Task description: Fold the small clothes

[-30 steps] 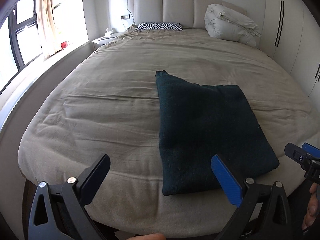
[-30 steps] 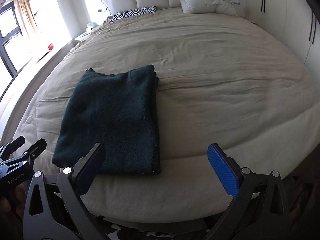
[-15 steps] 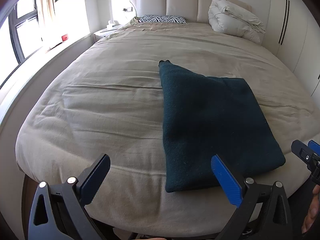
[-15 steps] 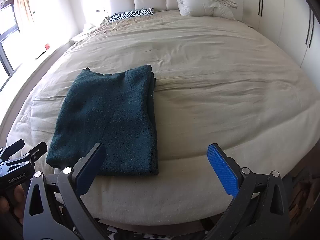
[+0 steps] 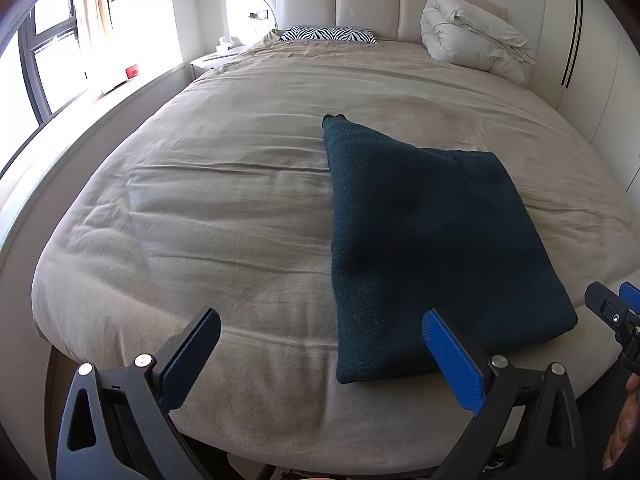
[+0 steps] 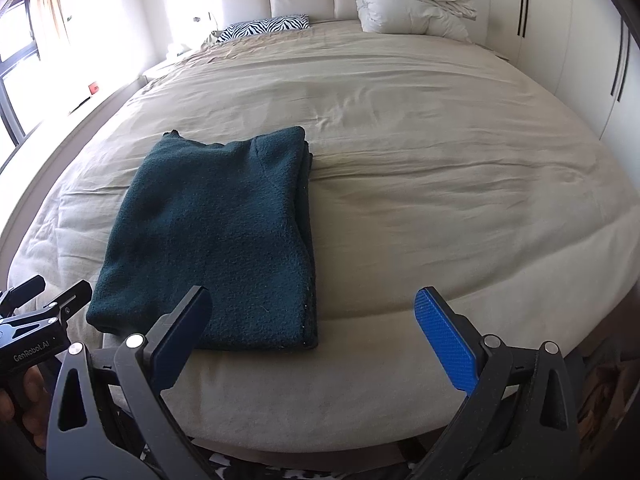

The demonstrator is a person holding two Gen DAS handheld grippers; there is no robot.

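Observation:
A dark teal fleece garment (image 5: 432,240) (image 6: 224,236) lies folded into a flat rectangle near the foot edge of the beige bed (image 5: 224,216) (image 6: 440,184). One narrow end of it sticks out at the far left corner. My left gripper (image 5: 320,354) is open above the foot edge, just left of the garment, holding nothing. My right gripper (image 6: 316,334) is open too, hovering off the garment's near right corner. Each gripper shows at the edge of the other's view, held by a hand.
A zebra-print pillow (image 5: 328,34) and a bundled white duvet (image 5: 472,36) lie by the padded headboard. A window with a curtain (image 5: 92,4) runs along the left. White wardrobe doors (image 6: 592,40) stand on the right. A nightstand (image 5: 216,58) sits at the far left.
Both grippers have drawn back and tilted up a little, so the garment sits lower in each view. The garment has not moved, and both grippers stay open.

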